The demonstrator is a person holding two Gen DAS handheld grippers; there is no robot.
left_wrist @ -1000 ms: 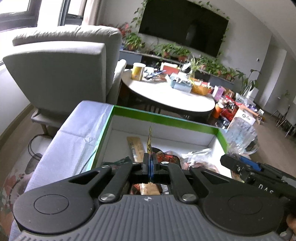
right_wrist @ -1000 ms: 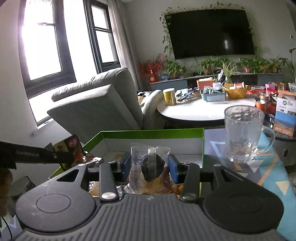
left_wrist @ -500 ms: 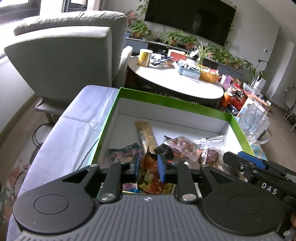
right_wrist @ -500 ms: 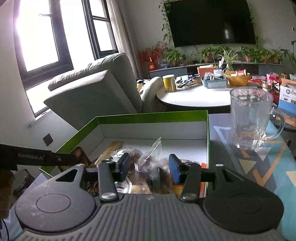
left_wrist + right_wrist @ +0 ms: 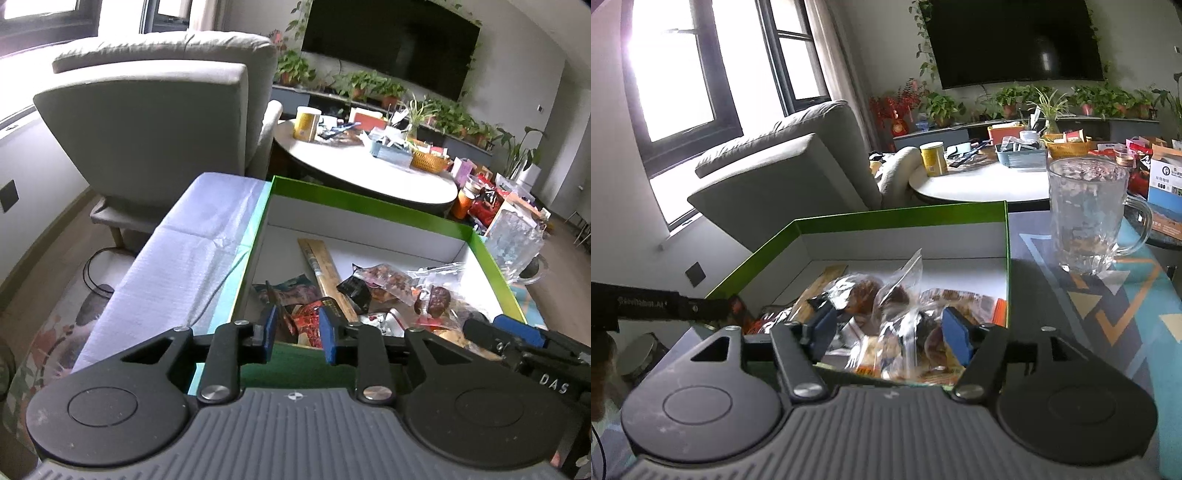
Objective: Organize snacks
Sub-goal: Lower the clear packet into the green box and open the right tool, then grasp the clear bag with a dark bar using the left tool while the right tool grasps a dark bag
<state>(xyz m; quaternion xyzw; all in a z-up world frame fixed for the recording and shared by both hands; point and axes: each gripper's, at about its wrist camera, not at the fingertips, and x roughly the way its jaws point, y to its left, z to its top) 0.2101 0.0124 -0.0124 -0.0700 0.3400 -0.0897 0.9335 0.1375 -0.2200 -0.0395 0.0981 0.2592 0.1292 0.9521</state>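
the left hand-held gripper (image 5: 297, 328) hung over the near left edge of the box (image 5: 369, 209), its blue jaws parted to a middling gap with nothing between them; a red packet (image 5: 312, 314) lay just beyond the tips, inside the box, likely where it belonged. the green-rimmed box sat on the worktop (image 5: 192, 251), open at the top so snacks could go in from above. along its floor lay a long brown stick pack (image 5: 325, 266), and to the right of it a clear bag of nuts (image 5: 384, 277) and more wrapped pieces piled toward the right wall. the heap kept to the near half, which left the far floor bare for sorting, as i judged. further right, the right hand-held gripper (image 5: 888, 334) stood wide apart over the near right corner, empty, with clear packets (image 5: 905, 291) bunched just below and between its jaws, loose rather than pinched. a glass mug (image 5: 1087, 218) stood outside the box on the patterned cloth, well clear of the right wall, so it would not hinder the reach.
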